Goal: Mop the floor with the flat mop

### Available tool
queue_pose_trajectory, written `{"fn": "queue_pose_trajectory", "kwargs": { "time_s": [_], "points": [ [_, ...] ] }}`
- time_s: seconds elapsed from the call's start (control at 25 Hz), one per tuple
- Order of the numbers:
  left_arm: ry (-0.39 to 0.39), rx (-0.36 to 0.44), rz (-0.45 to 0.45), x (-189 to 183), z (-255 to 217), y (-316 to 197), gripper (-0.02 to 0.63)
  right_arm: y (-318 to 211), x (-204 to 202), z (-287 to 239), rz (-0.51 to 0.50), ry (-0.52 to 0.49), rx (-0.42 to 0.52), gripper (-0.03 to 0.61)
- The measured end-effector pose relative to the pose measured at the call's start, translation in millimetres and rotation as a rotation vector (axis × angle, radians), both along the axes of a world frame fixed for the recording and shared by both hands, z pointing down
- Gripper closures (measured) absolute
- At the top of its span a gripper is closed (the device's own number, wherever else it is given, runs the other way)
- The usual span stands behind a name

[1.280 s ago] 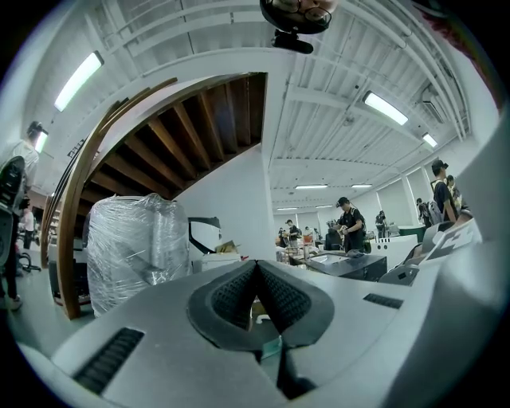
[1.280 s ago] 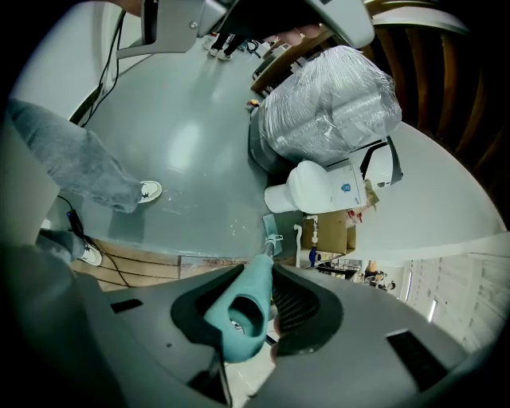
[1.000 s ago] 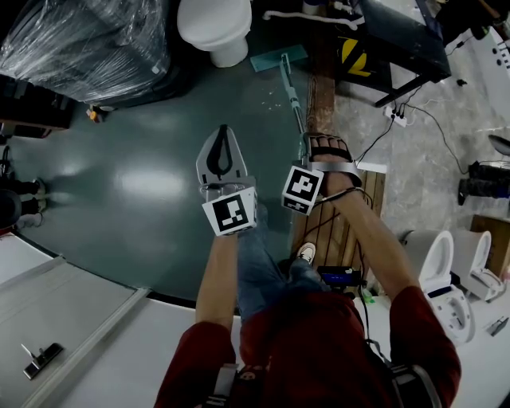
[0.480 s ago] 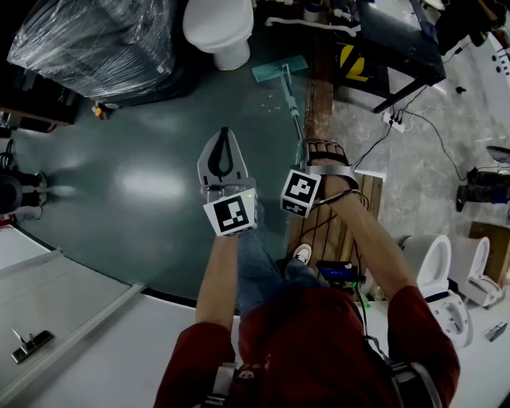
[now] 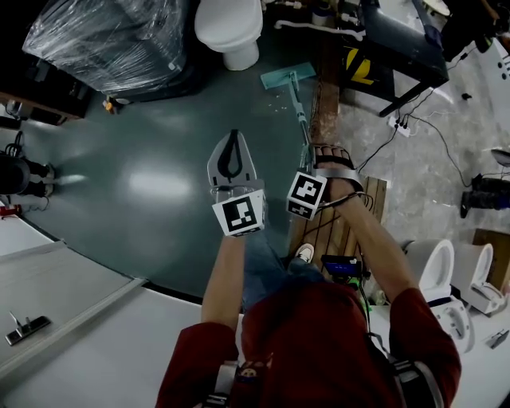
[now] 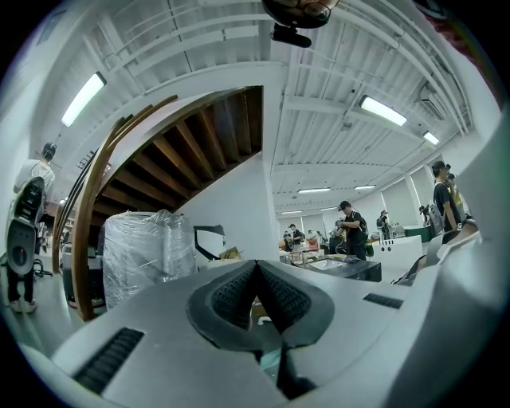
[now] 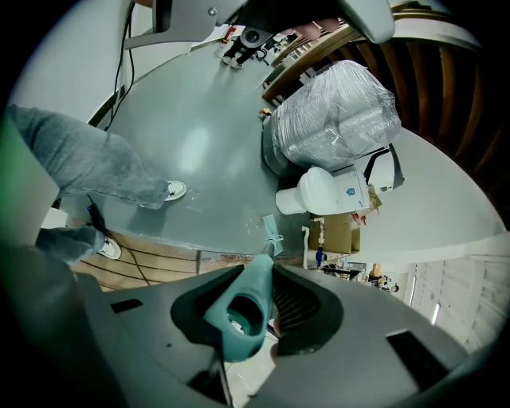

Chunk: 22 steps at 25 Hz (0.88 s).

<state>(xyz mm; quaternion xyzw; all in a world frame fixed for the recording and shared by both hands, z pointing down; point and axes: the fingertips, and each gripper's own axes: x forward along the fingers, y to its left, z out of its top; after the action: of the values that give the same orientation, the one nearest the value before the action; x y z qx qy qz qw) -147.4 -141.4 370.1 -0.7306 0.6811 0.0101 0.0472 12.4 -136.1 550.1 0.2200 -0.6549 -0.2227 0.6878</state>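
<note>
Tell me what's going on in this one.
A person holds a gripper in each hand. The right gripper is shut on the teal mop handle, and the flat mop head rests on the dark green floor near the white toilet. The left gripper is shut and empty, off the mop.

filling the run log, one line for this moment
right gripper: shut on mop handle | left gripper: shut, empty | mop head: on floor near toilet
</note>
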Motion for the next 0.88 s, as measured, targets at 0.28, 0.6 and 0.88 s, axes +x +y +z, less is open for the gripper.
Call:
{"fn": "queue_pose_trajectory", "kwargs": {
  "time_s": [0.28,0.6,0.88],
  "points": [
    [0.003,0.002,0.002,12.2,-5.7,27.9,0.598,30.4,7.1,-6.8,0.001,-0.009,-0.008,0.462],
    [-0.011,0.006,-0.002,33.4,-16.9,54.9,0.598,65.3,25.1,-13.3,-0.007,-0.016,-0.018,0.461],
    [-0.039,-0.001,-0.004,36.8,-21.8,77.9,0.598,89.7,33.4,-19.4,-0.011,-0.021,-0.024,0.461]
  ]
}}
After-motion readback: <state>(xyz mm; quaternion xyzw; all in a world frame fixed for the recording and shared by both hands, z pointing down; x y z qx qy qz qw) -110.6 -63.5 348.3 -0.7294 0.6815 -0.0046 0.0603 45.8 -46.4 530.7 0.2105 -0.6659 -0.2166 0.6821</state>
